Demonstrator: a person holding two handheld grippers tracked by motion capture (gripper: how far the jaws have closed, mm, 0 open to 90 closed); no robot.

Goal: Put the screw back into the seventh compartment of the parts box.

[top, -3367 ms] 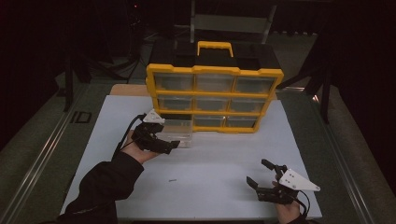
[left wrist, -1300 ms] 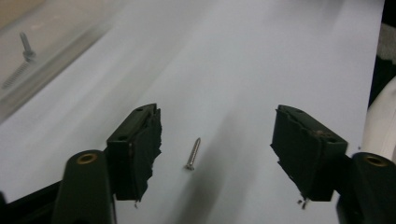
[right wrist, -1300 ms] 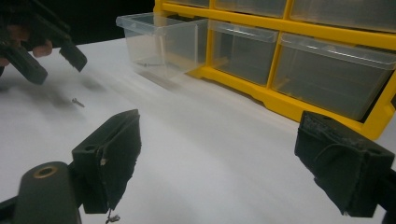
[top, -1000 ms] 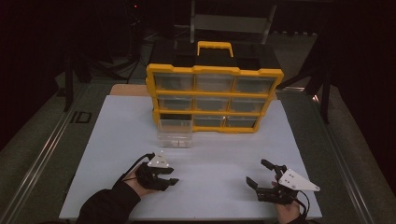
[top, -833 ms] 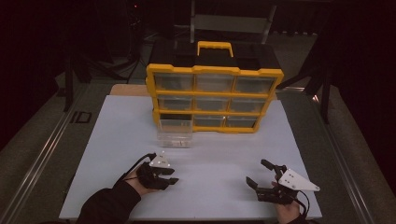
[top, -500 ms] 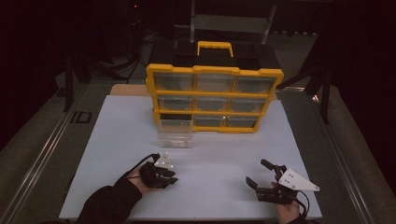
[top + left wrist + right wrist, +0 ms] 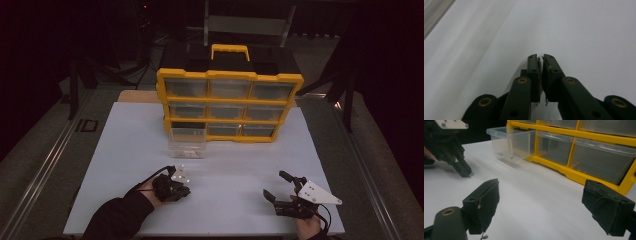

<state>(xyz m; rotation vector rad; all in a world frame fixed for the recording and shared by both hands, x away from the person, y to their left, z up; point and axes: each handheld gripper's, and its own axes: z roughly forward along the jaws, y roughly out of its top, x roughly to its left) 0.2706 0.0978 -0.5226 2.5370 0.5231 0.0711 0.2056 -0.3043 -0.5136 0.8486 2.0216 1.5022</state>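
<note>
A yellow parts organizer [image 7: 230,105] with clear drawers stands upright at the back of the white board [image 7: 125,150]. One clear drawer [image 7: 186,142] is out and sits on the board in front of its lower left corner; in the right gripper view this drawer [image 7: 511,142] holds a few small metal bits. My left gripper [image 7: 184,191] rests low on the board, nearer than the drawer. Its jaws have just been closing and now stand pressed together [image 7: 541,56]; I cannot tell whether anything tiny is pinched. My right gripper [image 7: 275,184] stands open and empty at the near right.
The organizer's yellow frame [image 7: 584,176] lies right ahead of the right gripper [image 7: 546,195], and the left gripper [image 7: 462,171] shows at that view's upper left. Grey table edges and a metal rail [image 7: 45,165] flank the board. Dark stands rise behind.
The left hand has come back from the drawer to the near part of the board, edged slightly right, and its jaws have closed. The right gripper has stayed put.
</note>
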